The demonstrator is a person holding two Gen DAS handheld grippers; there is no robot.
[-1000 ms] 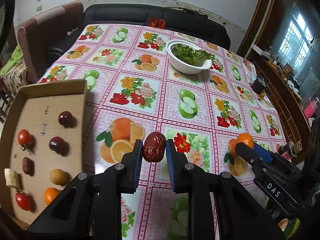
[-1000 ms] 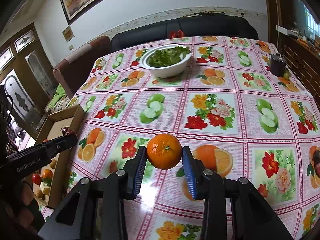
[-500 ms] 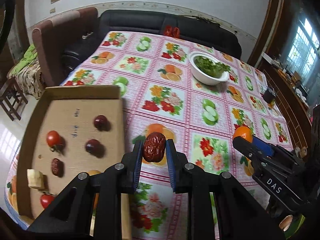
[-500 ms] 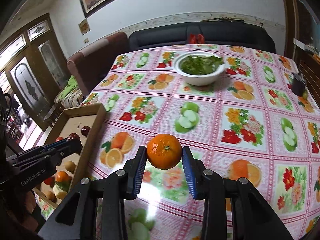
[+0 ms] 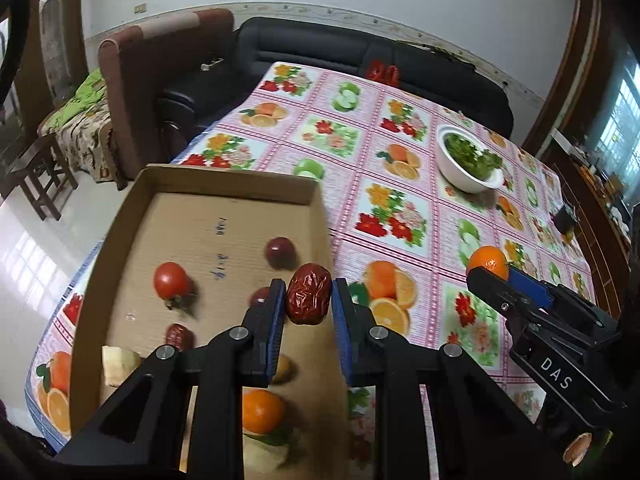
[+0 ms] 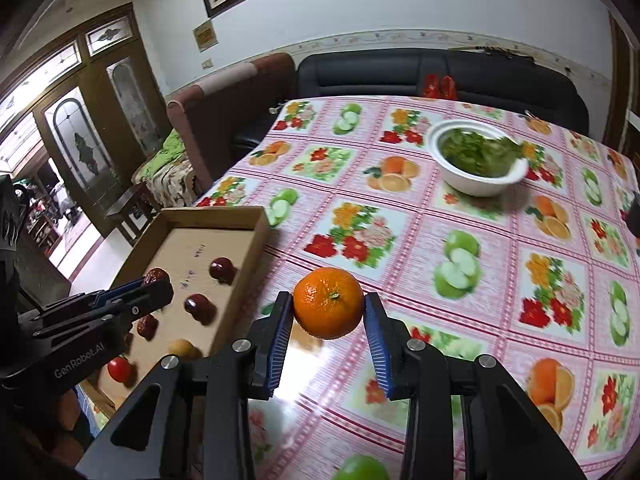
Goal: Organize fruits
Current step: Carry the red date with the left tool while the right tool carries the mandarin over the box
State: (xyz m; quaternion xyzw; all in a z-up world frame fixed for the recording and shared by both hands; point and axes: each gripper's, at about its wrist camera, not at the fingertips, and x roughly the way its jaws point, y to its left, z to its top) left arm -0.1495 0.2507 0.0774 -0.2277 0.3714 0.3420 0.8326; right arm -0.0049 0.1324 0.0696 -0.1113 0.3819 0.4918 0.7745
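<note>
My left gripper (image 5: 308,300) is shut on a wrinkled red date (image 5: 308,298), held above the right wall of a shallow cardboard box (image 5: 224,184). The box holds several fruits: a tomato (image 5: 171,280), a dark plum (image 5: 280,251), another date (image 5: 179,336), an orange (image 5: 263,411). My right gripper (image 6: 328,309) is shut on a mandarin orange (image 6: 328,308) above the tablecloth, right of the box (image 6: 256,240). In the left wrist view the right gripper (image 5: 492,276) enters from the right with the orange (image 5: 487,263). The left gripper (image 6: 154,282) hangs over the box in the right wrist view.
A white bowl (image 5: 464,182) of greens stands far right on the fruit-print tablecloth (image 6: 500,272). A black sofa (image 6: 460,72) and a brown armchair (image 5: 160,60) edge the table. The box lies near the table's left edge, with floor beyond it. A dark cup (image 5: 565,215) stands at far right.
Both grippers have travelled left with their fruits. The box has come from the left edge to beneath the left gripper; the date now hangs over the box's right wall.
</note>
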